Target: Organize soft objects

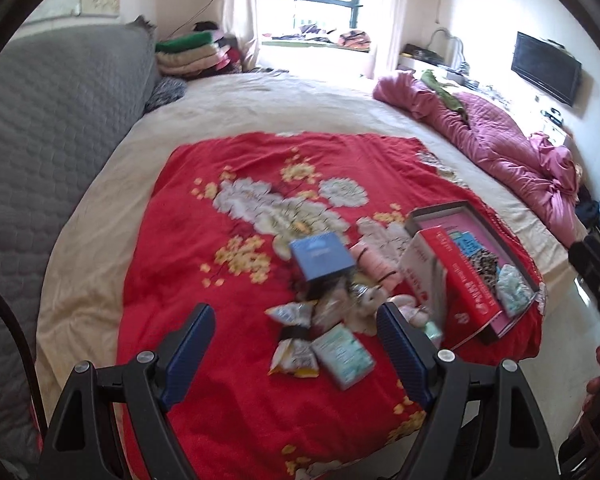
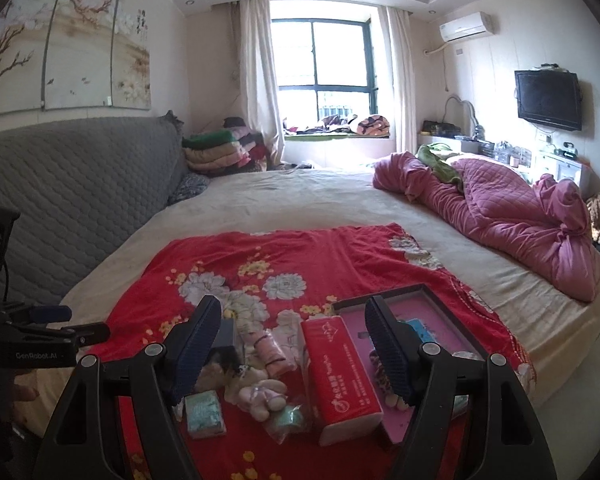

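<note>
Red floral blanket covers the bed (window behind); both grippers' fingers spread, empty.

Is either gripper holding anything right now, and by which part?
Nothing is held: left gripper and right gripper both stand open above the red cloth.

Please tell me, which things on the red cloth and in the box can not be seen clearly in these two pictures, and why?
- Small items between the fingers, left wrist view: motion blur, kinds unclear.
- Print on the red tissue pack, right wrist view: too small to read.
- Contents of the open box, right wrist view: partly hidden by a right gripper finger.
- Dark item behind the other finger: mostly covered.
- Left gripper body: cut off by the bottom edge.
</note>
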A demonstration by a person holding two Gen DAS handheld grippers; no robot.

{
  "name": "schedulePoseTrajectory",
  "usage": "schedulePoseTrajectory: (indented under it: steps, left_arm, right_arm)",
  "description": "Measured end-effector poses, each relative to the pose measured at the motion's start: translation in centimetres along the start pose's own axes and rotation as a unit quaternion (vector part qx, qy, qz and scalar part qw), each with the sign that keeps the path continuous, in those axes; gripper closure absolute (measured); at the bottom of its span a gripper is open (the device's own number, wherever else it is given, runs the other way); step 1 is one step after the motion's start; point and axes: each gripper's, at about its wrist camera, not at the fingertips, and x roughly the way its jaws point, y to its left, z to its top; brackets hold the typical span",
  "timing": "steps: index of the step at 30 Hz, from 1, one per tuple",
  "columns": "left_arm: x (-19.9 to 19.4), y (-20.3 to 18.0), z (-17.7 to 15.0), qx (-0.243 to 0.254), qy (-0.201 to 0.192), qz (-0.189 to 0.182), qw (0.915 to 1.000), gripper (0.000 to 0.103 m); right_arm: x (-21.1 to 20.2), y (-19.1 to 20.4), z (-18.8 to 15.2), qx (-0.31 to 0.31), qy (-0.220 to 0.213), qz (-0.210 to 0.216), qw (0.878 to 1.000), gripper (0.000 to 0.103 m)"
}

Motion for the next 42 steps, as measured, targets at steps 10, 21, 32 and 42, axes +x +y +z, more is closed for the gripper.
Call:
schedulePoseTrajectory:
  steps: [10,21,32,42]
  left_arm:
    - [2.0,2.1,-3.0,-0.017,0.027,0.007,0.9995,0.021]
    - [4.4,2.4,-4.4,-0.025,0.053,0.006,0.9983,0.021]
    - [10.1,2.5,-5.3,-0.035,0.104,-0.002,0.994,0.021]
    - [17.5,2.6,-4.8,-0.05,0.157,-0.016,0.9862,0.021]
  right_arm:
    - [2.9,2.8,-4.5,-0.041,0.054,0.014,0.998,0.027]
    - [4.4,3.6,-5.7,-0.056,0.079,0.023,0.995,0.027]
    - [9.7,5.1,-6.0,-0.097,0.121,0.046,0.987,0.027]
    - [21.1,6.1,-5.4,-0.144,0.21,0.065,0.965,0.027]
